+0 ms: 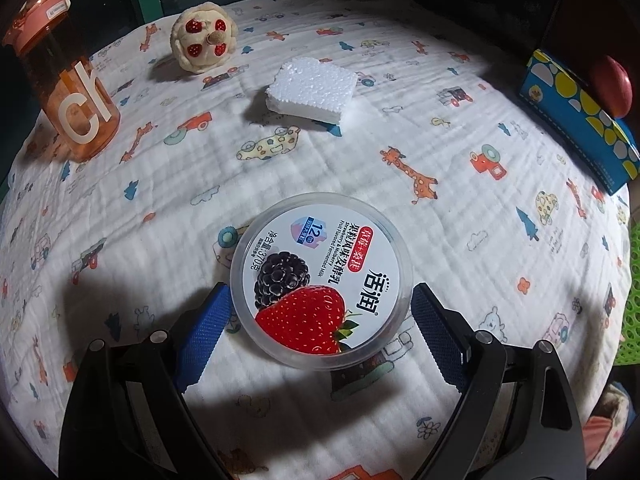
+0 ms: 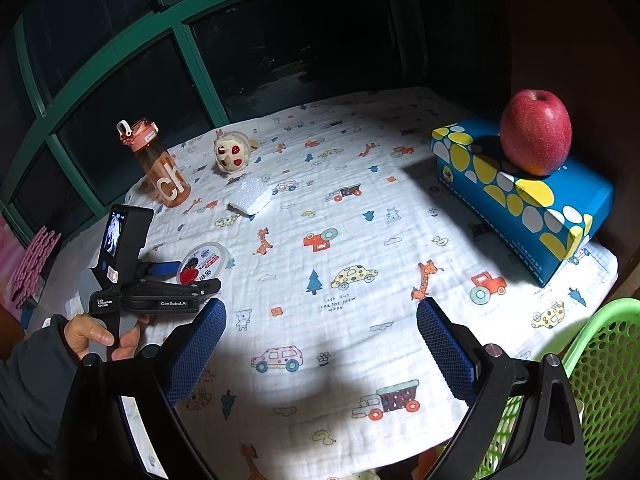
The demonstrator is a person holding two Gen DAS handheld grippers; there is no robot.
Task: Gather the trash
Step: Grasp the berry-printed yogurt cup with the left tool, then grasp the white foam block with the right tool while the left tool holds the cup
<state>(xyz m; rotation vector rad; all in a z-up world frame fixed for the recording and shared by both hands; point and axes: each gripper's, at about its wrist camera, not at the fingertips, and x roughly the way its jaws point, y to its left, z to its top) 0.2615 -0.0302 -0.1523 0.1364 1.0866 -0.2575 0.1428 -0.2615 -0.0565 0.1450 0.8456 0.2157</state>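
Left wrist view: the left gripper [image 1: 320, 308] is spread wide around a round yogurt tub [image 1: 322, 280] on the patterned cloth [image 1: 400, 208], pads either side, not clearly pressing. Foam chunk [image 1: 312, 90] lies farther back, near a plush toy [image 1: 203, 38] and orange bottle [image 1: 68, 92]. Right gripper [image 2: 320, 332] hangs wide and empty, green basket [image 2: 600, 364] beside it.

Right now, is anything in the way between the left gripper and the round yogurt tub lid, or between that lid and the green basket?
Nothing visible. The left gripper has its open jaws on either side of the round plastic yogurt lid. Toward the green mesh basket only bare printed cloth shows; the blue tissue box sits farther back.
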